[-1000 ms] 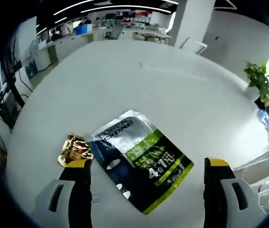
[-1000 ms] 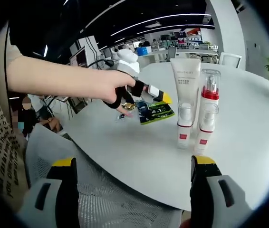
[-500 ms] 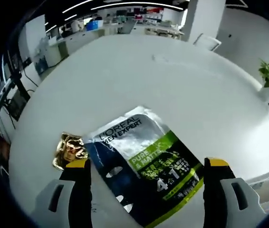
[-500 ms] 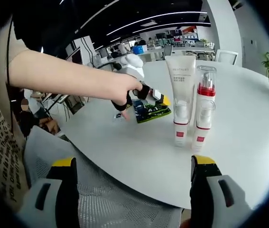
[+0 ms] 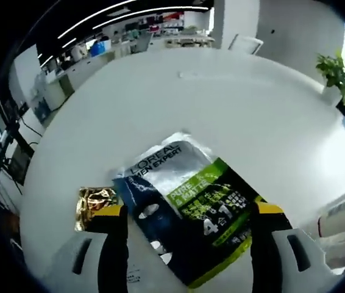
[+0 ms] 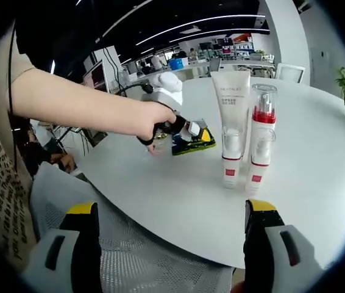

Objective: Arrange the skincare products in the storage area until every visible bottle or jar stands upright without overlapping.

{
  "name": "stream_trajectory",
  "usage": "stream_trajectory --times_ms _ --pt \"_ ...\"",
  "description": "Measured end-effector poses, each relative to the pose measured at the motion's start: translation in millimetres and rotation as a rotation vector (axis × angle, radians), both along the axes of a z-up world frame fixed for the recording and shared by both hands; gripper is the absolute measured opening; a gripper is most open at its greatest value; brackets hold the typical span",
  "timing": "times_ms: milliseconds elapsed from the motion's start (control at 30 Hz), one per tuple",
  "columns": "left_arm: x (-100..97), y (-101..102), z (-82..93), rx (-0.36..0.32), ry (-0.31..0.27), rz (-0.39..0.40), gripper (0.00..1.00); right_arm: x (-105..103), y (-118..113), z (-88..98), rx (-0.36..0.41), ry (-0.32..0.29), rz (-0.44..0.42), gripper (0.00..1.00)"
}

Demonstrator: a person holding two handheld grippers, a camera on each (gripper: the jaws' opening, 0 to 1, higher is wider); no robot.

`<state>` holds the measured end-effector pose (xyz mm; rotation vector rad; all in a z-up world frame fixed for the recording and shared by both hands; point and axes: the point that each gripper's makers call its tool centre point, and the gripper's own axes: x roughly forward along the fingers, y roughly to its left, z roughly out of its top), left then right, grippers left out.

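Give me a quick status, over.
Left hand-held gripper open, straddling flat sachet. Right hand-held gripper open, idle. Tube and pump bottle upright.

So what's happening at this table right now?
A person is tidying skincare items on a round white table with a handheld gripper in each hand. The left gripper is open and down over a flat L'Oreal sachet, its jaws either side of it, with a small gold packet beside the pack. The right gripper is open and holds nothing, hanging near the table edge. A white tube and a red-collared pump bottle already stand upright, side by side.
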<state>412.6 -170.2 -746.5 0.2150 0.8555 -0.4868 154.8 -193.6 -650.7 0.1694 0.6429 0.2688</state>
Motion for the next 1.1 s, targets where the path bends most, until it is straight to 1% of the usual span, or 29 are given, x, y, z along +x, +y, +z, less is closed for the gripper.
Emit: stream_trajectory --times_ms 100,267,467,567,633,667,733,833,900,933,967,1000,1033,1100 --pt "-2.3 0.3 0.7 -0.010 -0.015 -0.029 0.65 0.1 -0.2 0.2 0.001 -0.002 -0.001 1.00" --pt "-4.4 2.8 1.5 -0.021 -0.030 -0.068 0.58 0.1 -0.2 0.1 -0.004 -0.003 0.000 1.00" --pt "-0.4 5.3 2.5 -0.042 -0.043 -0.063 0.52 0.0 0.1 -0.2 -0.007 -0.002 0.002 1.00" --pt "1.8 8.8 3.6 -0.058 -0.050 -0.053 0.47 0.0 -0.1 -0.6 -0.009 0.000 0.002 1.00" --pt "3.2 11.1 4.3 -0.061 -0.058 -0.057 0.42 0.1 -0.4 -0.8 -0.009 0.000 0.001 1.00" --pt "4.5 12.0 5.5 -0.054 -0.071 -0.068 0.40 0.1 -0.4 -0.8 -0.009 0.001 0.001 1.00" --pt "6.3 13.0 7.3 -0.030 -0.100 -0.100 0.35 0.0 -0.2 -1.1 -0.011 0.002 0.002 1.00" --pt "7.2 13.5 9.0 -0.006 -0.129 -0.128 0.28 -0.1 -0.3 -1.5 -0.013 0.004 0.002 1.00" --pt "7.7 12.1 10.7 0.014 -0.154 -0.163 0.22 -0.1 -0.3 -1.6 -0.013 0.005 0.002 1.00" --pt "6.1 8.1 12.7 0.037 -0.174 -0.229 0.12 -0.2 -0.5 -1.7 -0.014 0.005 0.001 1.00" --pt "-4.1 -4.2 9.8 0.029 -0.151 -0.341 0.00 -0.2 -0.6 -1.8 -0.014 0.005 0.001 1.00" --pt "1.3 0.0 12.5 0.068 -0.209 -0.294 0.00 -0.2 -0.7 -1.8 -0.013 0.005 0.000 1.00" --pt "-1.3 0.4 10.8 0.069 -0.200 -0.302 0.00 -0.3 -1.0 -2.1 -0.014 0.007 -0.001 1.00" --pt "-0.1 3.8 9.3 0.044 -0.181 -0.273 0.00 -0.2 -1.4 -2.0 -0.013 0.006 -0.005 1.00"
